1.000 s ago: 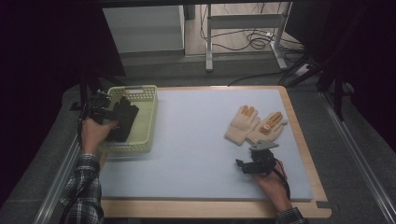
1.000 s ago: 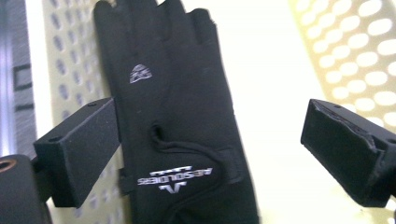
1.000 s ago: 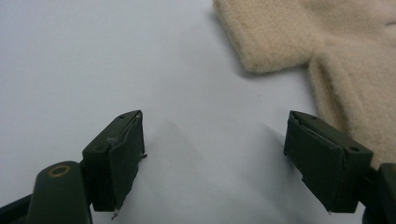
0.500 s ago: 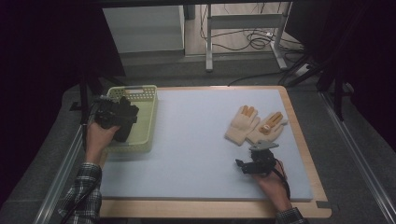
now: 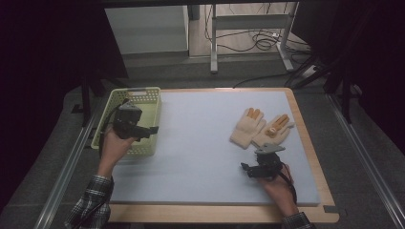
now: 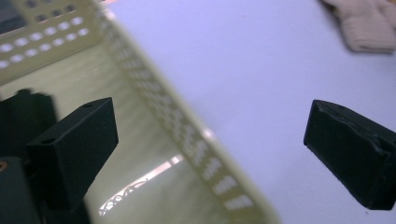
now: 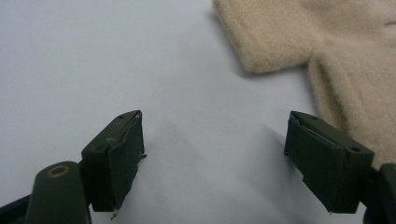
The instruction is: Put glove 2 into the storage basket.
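High view, left to right. A pale green perforated plastic basket (image 5: 143, 98) stands at the left edge of the light blue foam mat (image 5: 200, 143) that covers the wooden table (image 5: 315, 157). The left gripper (image 5: 149, 130), held in the person's left hand (image 5: 112, 148), hangs over the basket's near right part, pointing toward 3 o'clock. A plaid sleeve (image 5: 90, 205) covers the forearm at 7 o'clock. In the right half of the mat lie two cream knitted work gloves with orange fingertips, side by side and touching: the left glove (image 5: 247, 127) and, at its 3 o'clock, the right glove (image 5: 274, 132). The right gripper (image 5: 268, 153), held in the right hand (image 5: 279, 188), sits at 6 o'clock from the gloves, just beside the cuff ends, pointing toward 12 o'clock.

Left gripper view. The left gripper (image 6: 210, 147) has its two black jaws wide apart with nothing between them; one jaw stands over the basket (image 6: 140, 79) floor, the other over the mat (image 6: 243, 60), so that the basket's latticed wall runs between them. A glove cuff (image 6: 366, 25) lies at 1 o'clock, well apart.

Right gripper view. The right gripper (image 7: 212, 156) has its jaws spread, with bare mat (image 7: 93, 60) between them. The cream gloves (image 7: 299, 32) lie at 1 o'clock; the fabric reaches down beside the jaw on that side, and contact cannot be judged.
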